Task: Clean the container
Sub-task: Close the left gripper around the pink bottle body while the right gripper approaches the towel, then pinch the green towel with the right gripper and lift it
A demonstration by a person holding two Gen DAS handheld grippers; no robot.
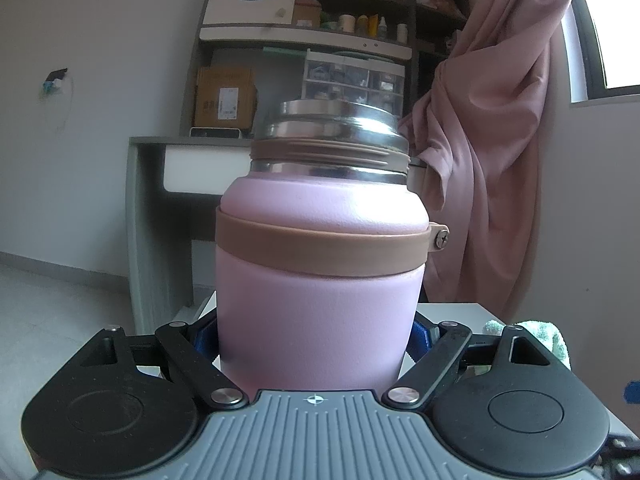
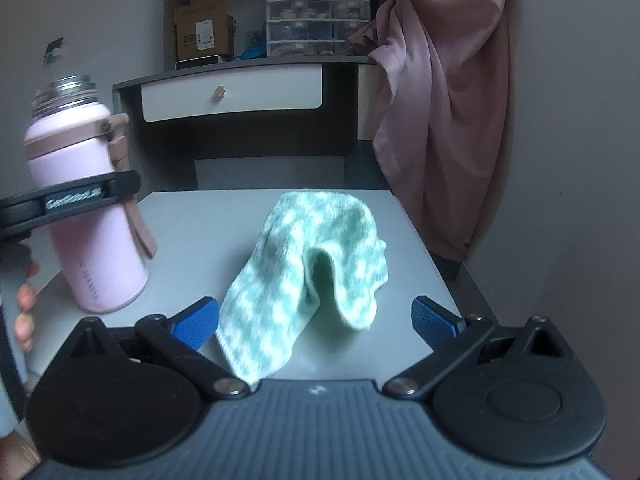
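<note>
Left gripper (image 1: 316, 336) clamped on the pink bottle (image 1: 320, 280), blue pads pressing low on both flanks, body filling the whole gap between the jaws. Bottle upright, cap off, bare steel neck (image 1: 332, 136) open at the top, brown band around the shoulder well above the jaws. Seen from the right wrist: same bottle (image 2: 86, 216) far off to the left of the right jaws, base apparently resting on the grey table (image 2: 208, 240), black finger of the left gripper (image 2: 80, 196) across its middle, fingertips of a hand (image 2: 24, 308) just behind at the frame edge. Then the green-and-white cloth (image 2: 308, 276), lying crumpled on the table, rising in a hump, its near corner reaching back between the right jaws, closer to the left pad. Right gripper (image 2: 316, 320) with the 2 blue pads standing wide apart, nothing pressed between them; left pad just beside the cloth edge, contact hard to tell, right pad well clear. Step in hand, as a judgement: bottle secured, cloth not yet picked up, wiping not begun. Next move likely calls for closing on a thick fold of the cloth, lifting it clear, carrying it left to the bottle, while holding the bottle firm against the push of the wipe.
</note>
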